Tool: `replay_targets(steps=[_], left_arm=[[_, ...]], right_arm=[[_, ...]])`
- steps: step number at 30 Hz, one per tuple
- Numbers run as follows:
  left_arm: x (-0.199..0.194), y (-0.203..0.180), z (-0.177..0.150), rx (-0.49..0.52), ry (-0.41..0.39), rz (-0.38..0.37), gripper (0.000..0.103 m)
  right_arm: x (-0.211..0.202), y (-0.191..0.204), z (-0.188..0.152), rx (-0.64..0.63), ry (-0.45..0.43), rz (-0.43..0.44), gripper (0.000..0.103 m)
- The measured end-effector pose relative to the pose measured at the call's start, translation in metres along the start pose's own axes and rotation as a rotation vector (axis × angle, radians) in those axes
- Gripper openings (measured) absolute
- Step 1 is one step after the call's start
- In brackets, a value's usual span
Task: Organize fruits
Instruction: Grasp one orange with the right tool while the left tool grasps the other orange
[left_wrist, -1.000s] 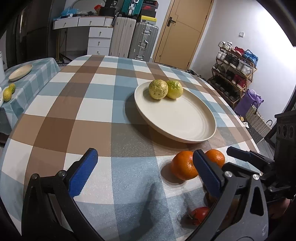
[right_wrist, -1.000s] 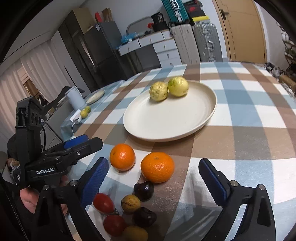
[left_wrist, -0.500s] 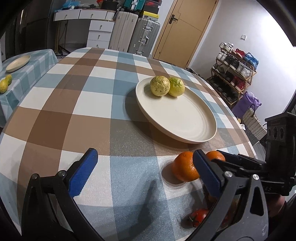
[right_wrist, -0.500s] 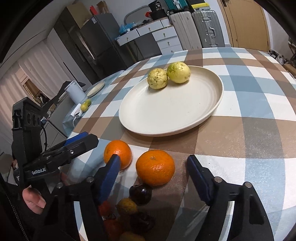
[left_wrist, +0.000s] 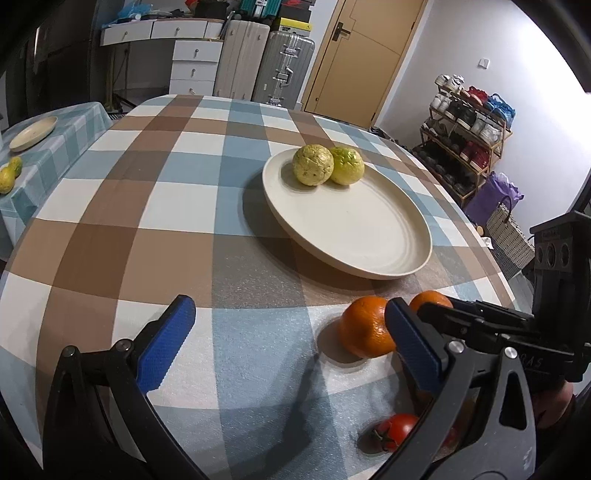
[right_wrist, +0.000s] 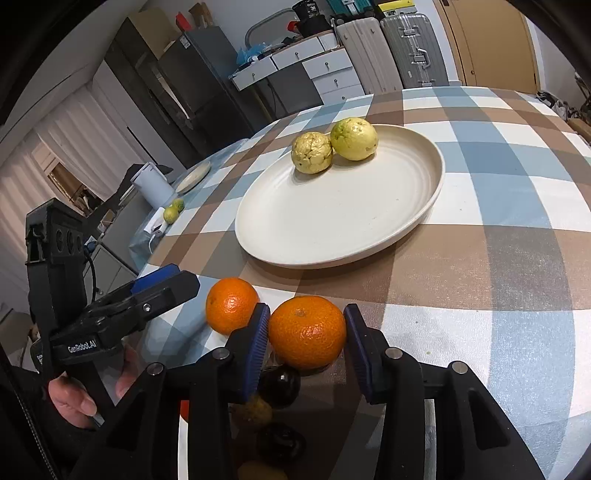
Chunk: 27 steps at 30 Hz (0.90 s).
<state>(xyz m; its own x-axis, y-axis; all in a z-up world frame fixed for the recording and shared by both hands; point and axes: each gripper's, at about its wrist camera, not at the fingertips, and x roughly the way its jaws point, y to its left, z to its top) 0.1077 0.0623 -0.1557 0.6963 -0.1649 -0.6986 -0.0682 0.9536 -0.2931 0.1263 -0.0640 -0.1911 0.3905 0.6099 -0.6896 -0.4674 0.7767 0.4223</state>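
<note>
Oranges (right_wrist: 306, 331) sit on checkered tablecloth (left_wrist: 177, 236); suitcases (left_wrist: 266, 66) beside door (left_wrist: 354, 55).

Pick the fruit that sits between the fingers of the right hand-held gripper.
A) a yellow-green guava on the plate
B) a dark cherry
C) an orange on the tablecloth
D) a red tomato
C: in the right wrist view, the right hand-held gripper has its blue pads on either side of the orange, which sits on the tablecloth, not on the plate.
</note>
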Motion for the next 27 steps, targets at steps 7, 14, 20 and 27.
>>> replay_targets(steps=[7, 14, 20, 27], left_arm=[[0.004, -0.014, 0.004, 0.030, 0.026, -0.020, 0.102], [0.015, -0.033, 0.004, 0.073, 0.072, -0.037, 0.102], [0.021, -0.045, 0.004, 0.096, 0.099, -0.018, 0.102], [0.026, -0.049, 0.006, 0.104, 0.124, -0.020, 0.085]], right_arm=[[-0.013, -0.006, -0.002, 0.011, -0.036, 0.014, 0.042], [-0.029, -0.014, -0.005, 0.013, -0.075, 0.019, 0.042], [-0.041, -0.020, -0.009, 0.024, -0.096, 0.018, 0.042], [-0.048, -0.023, -0.013, 0.020, -0.109, 0.032, 0.042]])
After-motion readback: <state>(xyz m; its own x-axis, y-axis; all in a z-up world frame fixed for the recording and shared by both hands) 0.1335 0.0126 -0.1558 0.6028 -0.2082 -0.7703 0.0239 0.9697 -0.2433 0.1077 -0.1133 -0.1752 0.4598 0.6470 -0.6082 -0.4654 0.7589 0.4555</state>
